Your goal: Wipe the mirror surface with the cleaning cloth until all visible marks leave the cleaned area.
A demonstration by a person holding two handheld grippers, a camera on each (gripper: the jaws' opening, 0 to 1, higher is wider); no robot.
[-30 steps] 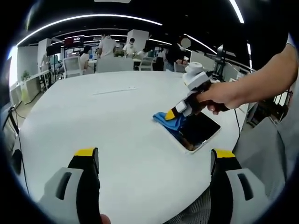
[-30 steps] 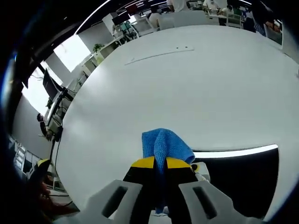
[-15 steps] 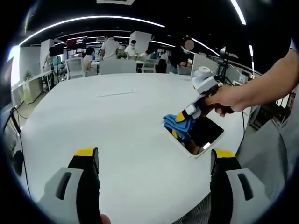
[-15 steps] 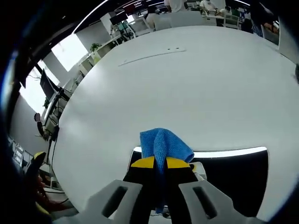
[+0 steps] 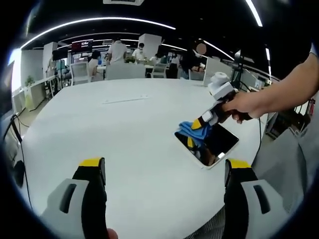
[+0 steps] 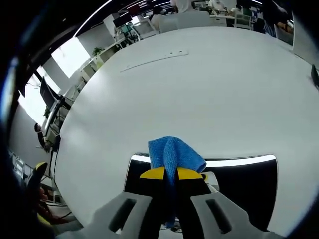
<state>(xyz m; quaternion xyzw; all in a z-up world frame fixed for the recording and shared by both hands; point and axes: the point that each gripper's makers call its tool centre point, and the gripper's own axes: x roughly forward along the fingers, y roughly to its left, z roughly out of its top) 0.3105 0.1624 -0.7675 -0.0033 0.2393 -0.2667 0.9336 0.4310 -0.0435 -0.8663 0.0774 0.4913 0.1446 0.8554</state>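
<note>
A rectangular mirror (image 5: 212,144) with a white rim lies flat on the white table, right of centre in the left gripper view. My right gripper (image 5: 198,125) is shut on a blue cleaning cloth (image 5: 191,127) and presses it onto the mirror's far corner. In the right gripper view the blue cloth (image 6: 172,155) bulges out above the shut yellow-tipped jaws of the right gripper (image 6: 171,174), over the dark mirror (image 6: 239,179). My left gripper (image 5: 164,167) stands open near the table's front edge, apart from the mirror, with nothing between its jaws.
The round white table (image 5: 109,129) spreads wide to the left and behind the mirror. A thin strip (image 6: 154,57) lies far across it. Chairs, desks and several people (image 5: 117,50) are in the background. A person's forearm (image 5: 284,87) reaches in from the right.
My right gripper has drawn the cloth further onto the mirror, so more dark glass shows left of the jaws in the right gripper view. The left gripper has stayed still.
</note>
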